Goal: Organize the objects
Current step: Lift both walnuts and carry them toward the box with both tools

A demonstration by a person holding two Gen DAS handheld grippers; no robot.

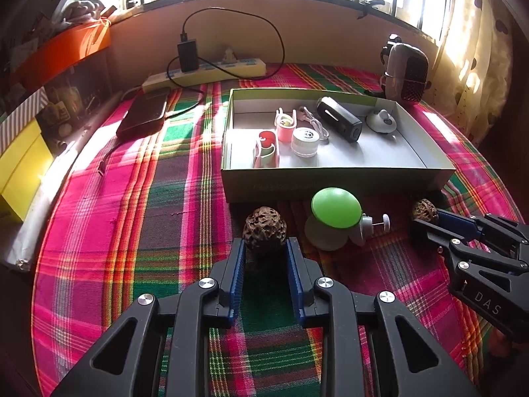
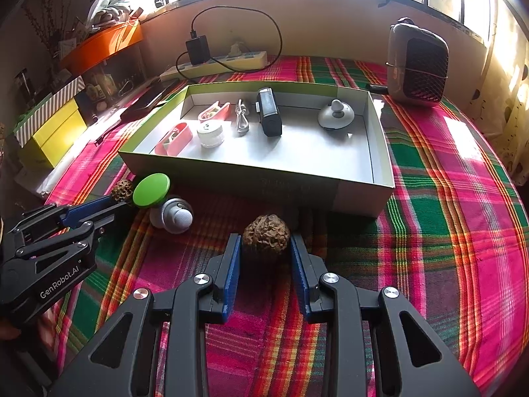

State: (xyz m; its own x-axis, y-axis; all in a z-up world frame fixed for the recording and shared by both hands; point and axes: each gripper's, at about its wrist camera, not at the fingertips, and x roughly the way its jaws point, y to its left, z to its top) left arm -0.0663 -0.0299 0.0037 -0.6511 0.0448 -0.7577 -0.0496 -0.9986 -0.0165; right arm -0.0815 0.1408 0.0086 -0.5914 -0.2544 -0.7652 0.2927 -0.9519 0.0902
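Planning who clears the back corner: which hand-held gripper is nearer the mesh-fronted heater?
Right. The right hand-held gripper sits in front of the heater, slightly to its left; the left hand-held gripper is farther left, beyond the green-capped gadget.

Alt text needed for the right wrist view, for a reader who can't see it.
The right gripper brackets a wrinkled brown walnut on a plaid cloth, in front of an open box holding small gadgets. At left, the left gripper reaches a second walnut beside a green-capped mushroom lamp.

left gripper (image 1: 265,248): jaws narrowed | right gripper (image 2: 266,243): jaws clamped, tilted down
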